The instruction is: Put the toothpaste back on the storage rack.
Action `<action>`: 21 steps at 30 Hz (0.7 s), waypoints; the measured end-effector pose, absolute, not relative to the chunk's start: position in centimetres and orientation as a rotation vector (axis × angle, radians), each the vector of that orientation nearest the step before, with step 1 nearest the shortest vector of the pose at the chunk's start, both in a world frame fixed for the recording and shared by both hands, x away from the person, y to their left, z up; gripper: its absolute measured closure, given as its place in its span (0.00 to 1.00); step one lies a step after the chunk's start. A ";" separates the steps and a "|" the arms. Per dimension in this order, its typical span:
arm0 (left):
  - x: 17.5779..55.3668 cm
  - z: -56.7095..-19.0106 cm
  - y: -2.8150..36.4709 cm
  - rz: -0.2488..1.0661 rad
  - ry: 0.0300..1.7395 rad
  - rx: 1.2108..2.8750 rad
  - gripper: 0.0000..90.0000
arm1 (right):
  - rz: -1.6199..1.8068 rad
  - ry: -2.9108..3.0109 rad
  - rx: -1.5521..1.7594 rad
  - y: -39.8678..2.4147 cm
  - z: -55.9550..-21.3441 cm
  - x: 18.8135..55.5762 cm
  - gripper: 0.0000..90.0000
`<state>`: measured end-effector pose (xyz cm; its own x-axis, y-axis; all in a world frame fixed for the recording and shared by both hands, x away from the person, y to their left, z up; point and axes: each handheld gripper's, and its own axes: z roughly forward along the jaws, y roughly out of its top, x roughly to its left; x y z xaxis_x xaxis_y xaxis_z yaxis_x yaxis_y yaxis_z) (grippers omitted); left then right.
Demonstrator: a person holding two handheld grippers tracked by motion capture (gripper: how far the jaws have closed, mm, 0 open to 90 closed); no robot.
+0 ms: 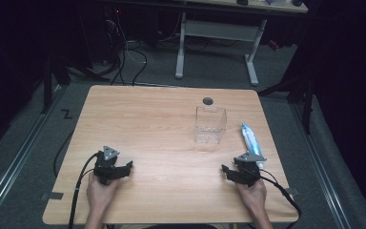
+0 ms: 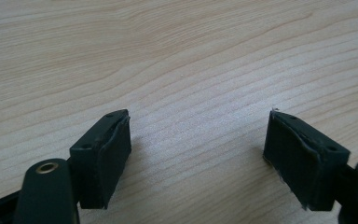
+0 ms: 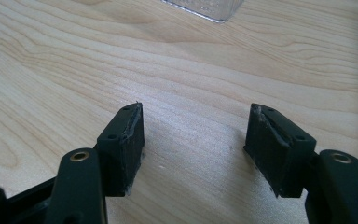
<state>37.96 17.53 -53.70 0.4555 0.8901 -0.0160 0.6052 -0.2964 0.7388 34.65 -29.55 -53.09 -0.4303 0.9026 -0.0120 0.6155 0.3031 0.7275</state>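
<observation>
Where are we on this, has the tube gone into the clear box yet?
Nothing looks done: the tube lies flat on the table, right of the clear box and apart from it. Nothing is in hand: the left tool and right tool rest near the front edge, jaws open over bare wood. Picking up the tube, probably with the nearer right tool, and any placing remain.

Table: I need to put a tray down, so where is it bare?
The table is bare across its left half and middle. The right side is crowded by the clear box and the tube.
</observation>
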 end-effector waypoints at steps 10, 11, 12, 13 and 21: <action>38.0 -53.7 17.5 0.531 1.248 2.015 0.26 | 0.929 2.175 1.336 -29.7 -53.1 34.7 0.41; 38.0 -53.7 17.5 0.531 1.248 2.015 0.26 | 0.930 2.180 1.327 -29.8 -53.1 34.8 0.41; 38.0 -53.7 17.5 0.531 1.249 2.015 0.26 | 0.934 2.184 1.322 -29.9 -53.1 34.8 0.41; 38.0 -53.7 17.5 0.531 1.249 2.015 0.26 | 0.934 2.184 1.322 -29.9 -53.1 34.8 0.41; 38.0 -53.7 17.6 0.529 1.249 2.016 0.26 | 0.923 2.179 1.323 -29.9 -53.0 34.7 0.43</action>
